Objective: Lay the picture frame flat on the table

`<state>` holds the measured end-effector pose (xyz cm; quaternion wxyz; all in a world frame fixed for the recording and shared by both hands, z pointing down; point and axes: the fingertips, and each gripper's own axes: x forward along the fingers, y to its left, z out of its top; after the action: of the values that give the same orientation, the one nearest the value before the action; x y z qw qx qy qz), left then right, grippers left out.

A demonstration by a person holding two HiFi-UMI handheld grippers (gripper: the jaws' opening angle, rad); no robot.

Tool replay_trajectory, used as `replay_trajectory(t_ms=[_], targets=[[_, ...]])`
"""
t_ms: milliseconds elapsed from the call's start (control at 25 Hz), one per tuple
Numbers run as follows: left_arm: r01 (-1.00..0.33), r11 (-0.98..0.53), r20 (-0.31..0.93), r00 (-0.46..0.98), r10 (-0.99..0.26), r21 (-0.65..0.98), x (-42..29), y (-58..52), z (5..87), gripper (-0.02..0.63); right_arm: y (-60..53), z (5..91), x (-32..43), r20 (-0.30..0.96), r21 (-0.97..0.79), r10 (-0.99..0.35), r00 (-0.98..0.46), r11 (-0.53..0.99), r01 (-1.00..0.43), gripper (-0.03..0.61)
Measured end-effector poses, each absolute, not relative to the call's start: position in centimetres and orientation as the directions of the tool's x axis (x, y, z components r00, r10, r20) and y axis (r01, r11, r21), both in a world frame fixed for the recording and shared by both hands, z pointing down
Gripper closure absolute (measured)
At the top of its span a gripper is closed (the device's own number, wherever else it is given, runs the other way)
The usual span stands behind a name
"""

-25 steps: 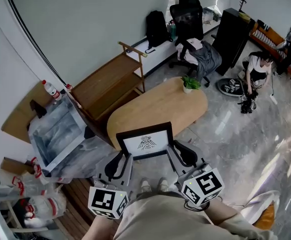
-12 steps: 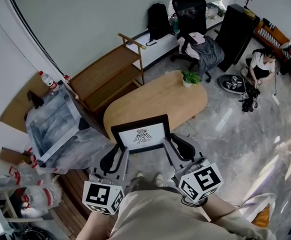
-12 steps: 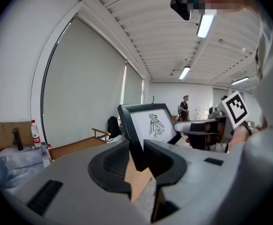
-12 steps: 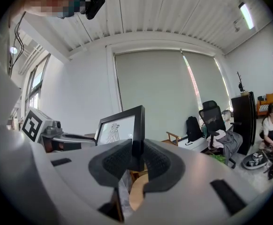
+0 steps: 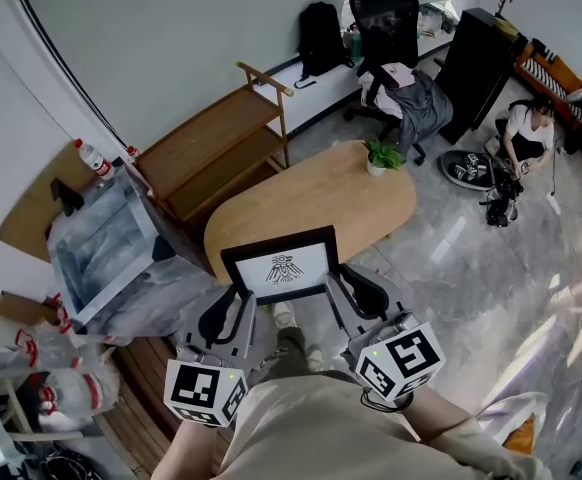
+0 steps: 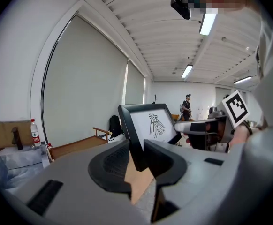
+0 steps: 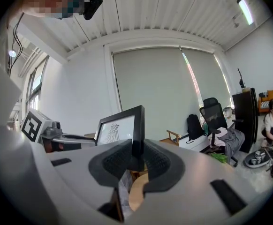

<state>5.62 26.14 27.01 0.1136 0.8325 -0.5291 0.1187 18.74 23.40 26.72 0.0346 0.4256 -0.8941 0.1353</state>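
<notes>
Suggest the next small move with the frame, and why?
Probably carry the picture frame forward over the table before tilting it flat. The left gripper and right gripper each clamp a side edge, the frame is upright, and it appears to hang at the table's near end.

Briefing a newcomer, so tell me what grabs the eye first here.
A black frame with a bird drawing is held upright at centre, the left gripper and right gripper each shut on a side edge. Beyond it lies an oval wooden table with a small plant at its far end.
</notes>
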Motion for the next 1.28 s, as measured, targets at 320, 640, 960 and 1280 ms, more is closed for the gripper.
replay_trajectory(t_ms=[320,640,960,1280], targets=[[-0.918,-0.389,0.328,0.393,-0.859,0.082,4.4,21.5,28.9,0.522,18.6,28.6,17.4,0.213,-0.205,-0.727,-0.652,0.619,-0.758,0.522],[-0.919,-0.377,0.351,0.392,-0.850,0.115,2.1,14.3,30.5,0.522,11.0,30.0,15.1,0.261,-0.208,-0.716,-0.647,0.613,-0.762,0.522],[-0.914,-0.380,0.376,0.405,-0.834,0.141,-1.8,5.9,31.8,0.522,2.4,31.3,11.2,0.292,-0.216,-0.713,-0.637,0.600,-0.770,0.522],[-0.919,-0.360,0.369,0.395,-0.842,0.162,-7.2,-0.6,31.9,0.522,-4.5,31.3,5.7,0.313,-0.200,-0.701,-0.641,0.611,-0.766,0.523]])
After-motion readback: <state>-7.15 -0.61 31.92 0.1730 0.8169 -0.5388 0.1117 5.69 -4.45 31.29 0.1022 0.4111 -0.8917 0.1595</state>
